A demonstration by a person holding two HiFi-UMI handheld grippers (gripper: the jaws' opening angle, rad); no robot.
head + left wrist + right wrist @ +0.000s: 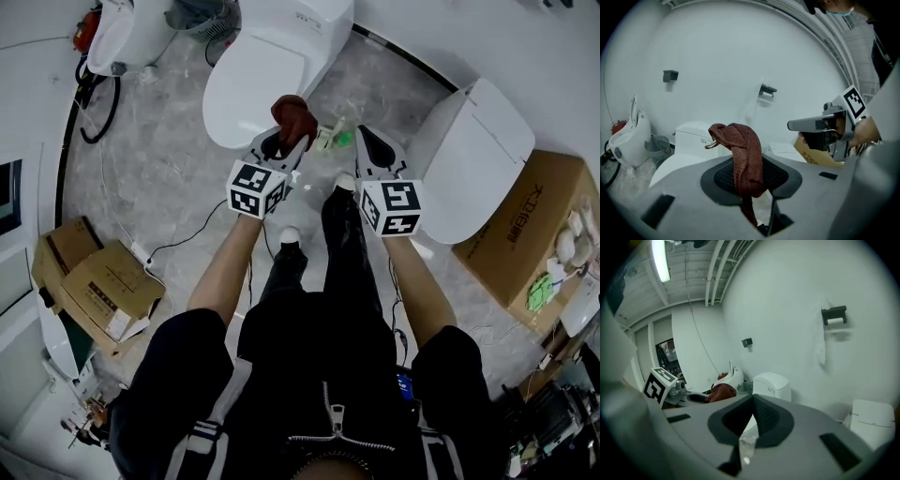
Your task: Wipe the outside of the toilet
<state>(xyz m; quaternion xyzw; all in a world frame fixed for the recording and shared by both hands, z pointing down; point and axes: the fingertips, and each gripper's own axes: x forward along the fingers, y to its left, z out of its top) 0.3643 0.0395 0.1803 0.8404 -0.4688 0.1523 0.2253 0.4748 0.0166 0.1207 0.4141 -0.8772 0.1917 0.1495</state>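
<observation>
Nearest to us, our 2 forearms reach out above dark trousers and stop short of the closed white toilet (267, 70), which we take as our mark. The left gripper (751, 185) has its jaws clamped on a reddish-brown cloth (743, 150). The cloth stands up from between the pads in a twisted fold and droops over at the top. In the head view it hangs at the near edge of the toilet's lid, and we cannot tell whether it touches. The right gripper (751, 420) is just right of the left one, also short of the toilet, with its jaws drawn together on nothing. On the grey floor (178, 169) left of the toilet lie cardboard boxes (98, 291). Right of the toilet stands a second white toilet (478, 159), with a large carton (534, 225) past it. Behind the toilet rises a white wall (740, 56), which bears a dark bracket (767, 90) above and right of the tank.
</observation>
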